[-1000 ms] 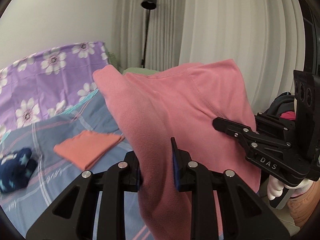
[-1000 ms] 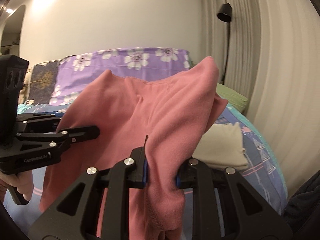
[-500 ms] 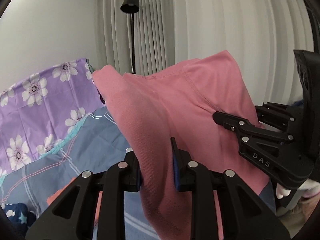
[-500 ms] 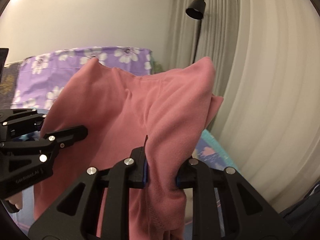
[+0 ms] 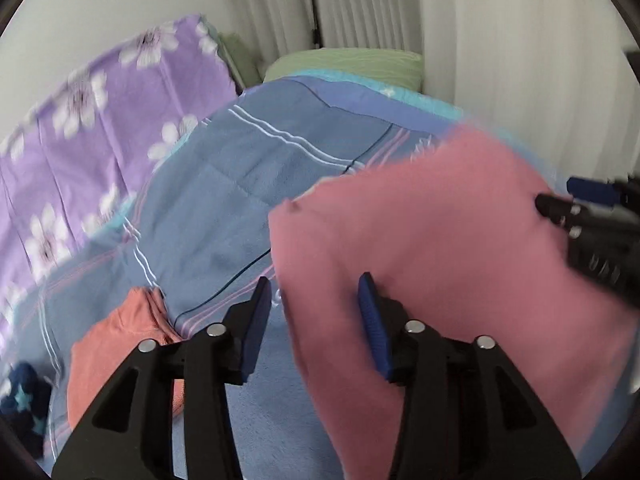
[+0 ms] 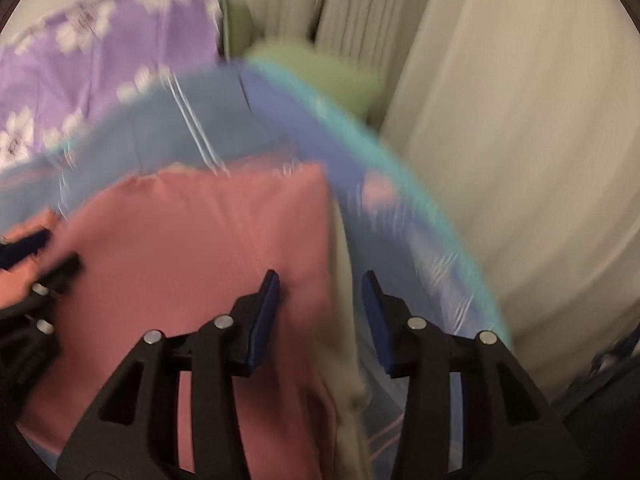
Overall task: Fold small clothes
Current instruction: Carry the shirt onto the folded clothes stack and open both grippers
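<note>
A pink garment (image 5: 432, 240) lies spread on the blue checked bedcover (image 5: 256, 184); it also shows in the right wrist view (image 6: 200, 248). My left gripper (image 5: 314, 320) is open, its jaws astride the garment's left edge. My right gripper (image 6: 320, 312) is open over the garment's right edge. The right gripper shows at the right rim of the left wrist view (image 5: 592, 224). Both views are motion-blurred.
A folded orange cloth (image 5: 116, 344) and a navy star-print item (image 5: 20, 404) lie at the left. A folded beige cloth (image 6: 348, 344) lies under the pink garment's right edge. Purple floral bedding (image 5: 100, 120), a green pillow (image 5: 344, 64) and curtains (image 5: 500, 60) stand behind.
Both grippers swung down from holding the pink garment up in the air, laid it on the bedcover, and opened their jaws, letting it go.
</note>
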### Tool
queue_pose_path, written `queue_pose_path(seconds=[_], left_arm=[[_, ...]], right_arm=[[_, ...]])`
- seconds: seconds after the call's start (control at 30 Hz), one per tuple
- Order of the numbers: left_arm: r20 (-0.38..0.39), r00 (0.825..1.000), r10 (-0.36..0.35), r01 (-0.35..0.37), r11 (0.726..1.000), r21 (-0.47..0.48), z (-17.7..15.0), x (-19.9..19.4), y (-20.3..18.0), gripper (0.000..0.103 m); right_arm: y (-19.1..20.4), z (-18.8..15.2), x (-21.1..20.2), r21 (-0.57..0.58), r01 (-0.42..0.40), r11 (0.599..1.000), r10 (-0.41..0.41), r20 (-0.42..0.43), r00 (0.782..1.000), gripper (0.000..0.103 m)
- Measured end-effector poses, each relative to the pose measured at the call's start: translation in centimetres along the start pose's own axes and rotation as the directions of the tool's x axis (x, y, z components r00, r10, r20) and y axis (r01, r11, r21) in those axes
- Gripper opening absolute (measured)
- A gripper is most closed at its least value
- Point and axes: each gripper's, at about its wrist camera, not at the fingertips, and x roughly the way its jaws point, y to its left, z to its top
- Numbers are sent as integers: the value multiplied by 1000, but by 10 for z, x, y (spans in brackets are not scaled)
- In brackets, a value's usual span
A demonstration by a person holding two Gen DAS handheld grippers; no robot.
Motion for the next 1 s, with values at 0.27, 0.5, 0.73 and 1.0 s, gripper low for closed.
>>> queue_pose_path(seconds=[0.27,0.5,0.73,1.0], left_arm=[[55,994,89,-95,990,109,-13,-6,-23,36],[68,993,99,-105,991,88,-16,-7,-24,38],[90,993,-71,67,997,49,-33,-69,-2,62],[106,973,-206,210,977,-31,-102,-151,35,81]], right_arm=[[-18,-14,15,159,-90,983,86,35,996,48],[6,-17,2,58,68,996,-72,56,996,46],[18,-15,-15,3,174,985,-173,67,983,49],[5,-84,-139,-10,14,1000,-12,151,988,71]])
